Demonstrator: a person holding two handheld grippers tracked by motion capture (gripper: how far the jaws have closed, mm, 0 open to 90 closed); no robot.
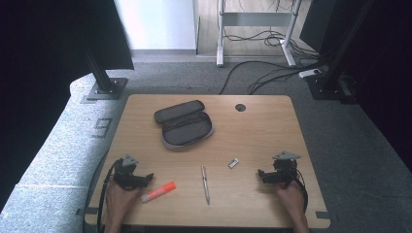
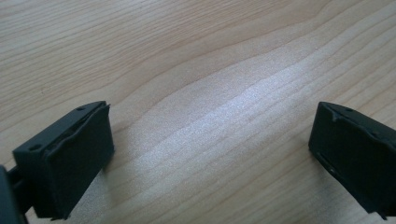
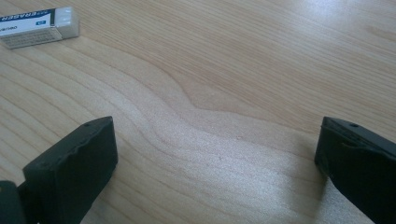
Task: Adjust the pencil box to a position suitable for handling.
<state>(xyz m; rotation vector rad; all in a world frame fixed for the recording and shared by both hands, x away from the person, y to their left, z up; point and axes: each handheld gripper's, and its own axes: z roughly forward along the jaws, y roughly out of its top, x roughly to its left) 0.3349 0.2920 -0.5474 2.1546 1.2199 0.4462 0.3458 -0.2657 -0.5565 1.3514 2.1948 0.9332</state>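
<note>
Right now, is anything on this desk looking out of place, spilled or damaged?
Nothing spilled or damaged. The pencil case lies unzipped and open at the back of the table, while the highlighter, pen and eraser lie scattered loose nearer the front. Both the left gripper and right gripper are open and hold nothing.

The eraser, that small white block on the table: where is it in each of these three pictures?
High view: the eraser lies right of centre, between the pen and the right gripper.
Right gripper view: the eraser sits in the top left corner, beyond the open jaws.
Left gripper view: not in it.
Shared landmark: the wooden table.
</note>
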